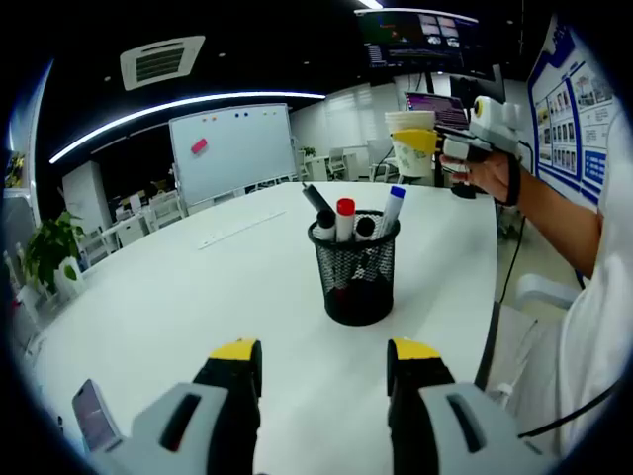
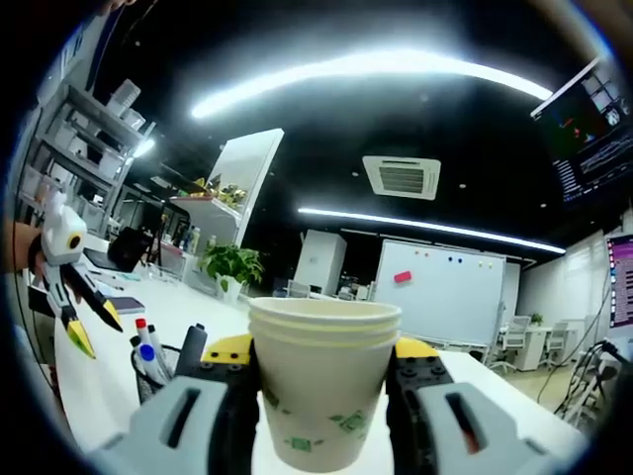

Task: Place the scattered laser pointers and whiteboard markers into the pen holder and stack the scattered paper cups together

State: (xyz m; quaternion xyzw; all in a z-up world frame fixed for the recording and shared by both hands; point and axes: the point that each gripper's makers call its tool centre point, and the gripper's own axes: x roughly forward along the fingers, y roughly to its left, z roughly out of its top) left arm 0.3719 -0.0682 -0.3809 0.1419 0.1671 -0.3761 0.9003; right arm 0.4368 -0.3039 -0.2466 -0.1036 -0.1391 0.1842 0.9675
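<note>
Left gripper view, far left: a phone (image 1: pixel 91 414) lies flat on the white table (image 1: pixel 178 297), near the lower edge, left of the left gripper.
Left gripper (image 1: pixel 322 368): jaws apart, nothing between them, yellow tips low over the table.
Pen holder (image 1: pixel 358 268): black mesh cup, upright on the table, ahead of the open jaws and apart from them. Markers (image 1: pixel 345 219) stand in it, one red-capped, one blue-capped, others dark.
Upper right: right gripper (image 1: pixel 431 143) held in a hand (image 1: pixel 492 174), raised above the table's far side, carrying the paper cups (image 1: pixel 409 142).
Right gripper view, left edge: left gripper (image 2: pixel 91 327) shows with its jaws spread, above the pen holder (image 2: pixel 148 381) and its markers (image 2: pixel 146 345).
Right gripper (image 2: pixel 323 371): jaws clamped on the paper cups (image 2: pixel 322 381), one jaw on each side. Cups are nested, several rims stacked at the top, upright, white with green print.
Background: a whiteboard (image 2: pixel 450 290) stands behind the cups.
</note>
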